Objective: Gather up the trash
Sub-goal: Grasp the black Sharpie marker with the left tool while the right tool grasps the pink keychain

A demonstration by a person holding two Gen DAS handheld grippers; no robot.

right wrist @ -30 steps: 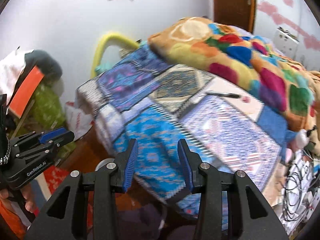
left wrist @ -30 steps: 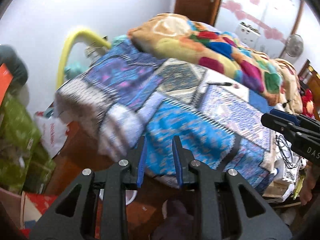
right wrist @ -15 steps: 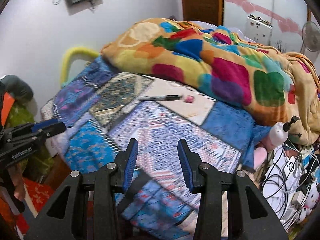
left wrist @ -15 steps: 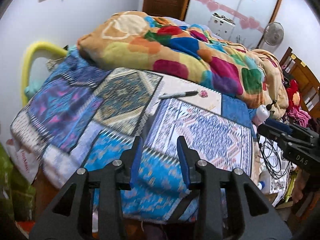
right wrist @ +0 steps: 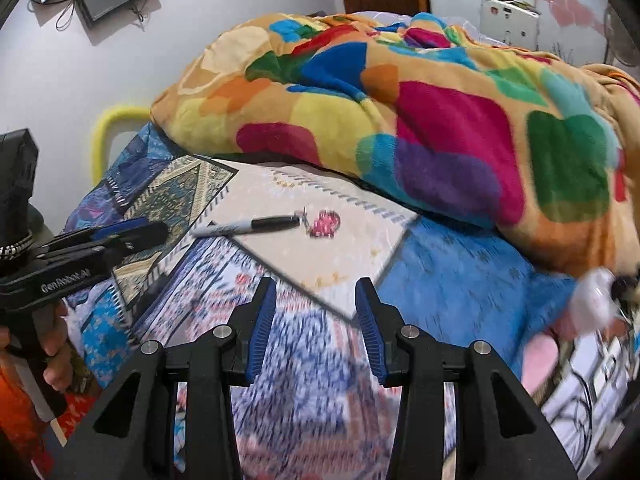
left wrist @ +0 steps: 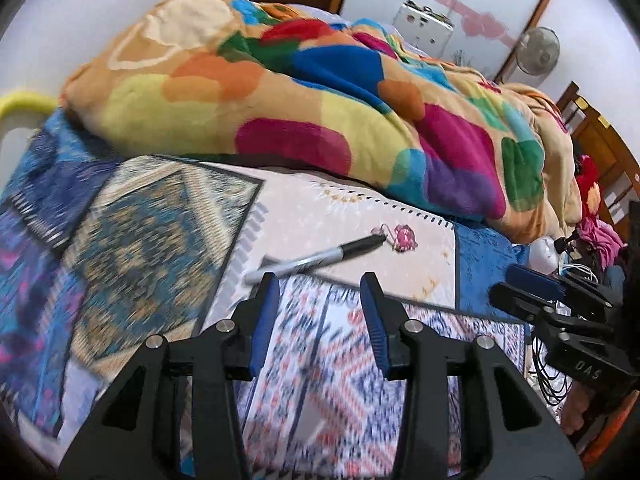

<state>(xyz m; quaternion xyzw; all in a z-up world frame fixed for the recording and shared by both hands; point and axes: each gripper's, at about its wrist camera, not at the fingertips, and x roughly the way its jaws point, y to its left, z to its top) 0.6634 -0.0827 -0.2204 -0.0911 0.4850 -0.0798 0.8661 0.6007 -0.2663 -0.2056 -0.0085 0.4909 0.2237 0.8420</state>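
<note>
A black marker pen (left wrist: 316, 258) lies on the cream patch of the patterned bedspread (left wrist: 140, 240), with a small pink item (left wrist: 405, 236) at its tip. Both show in the right wrist view too: the pen (right wrist: 248, 226) and the pink item (right wrist: 326, 222). My left gripper (left wrist: 319, 312) is open and empty, just short of the pen. My right gripper (right wrist: 314, 318) is open and empty, nearer than the pen and pink item. Each gripper shows in the other's view: the right one (left wrist: 560, 312) and the left one (right wrist: 92, 248).
A bulky multicoloured blanket (left wrist: 320, 100) is heaped on the far side of the bed. A white spray bottle (right wrist: 596, 294), cables and clutter lie off the bed's right side. A yellow padded rail (right wrist: 108, 128) stands at the left by the wall.
Both grippers have risen from the bed's low edge and moved in over the bedspread toward the pen and pink item. Both stay open and empty.
</note>
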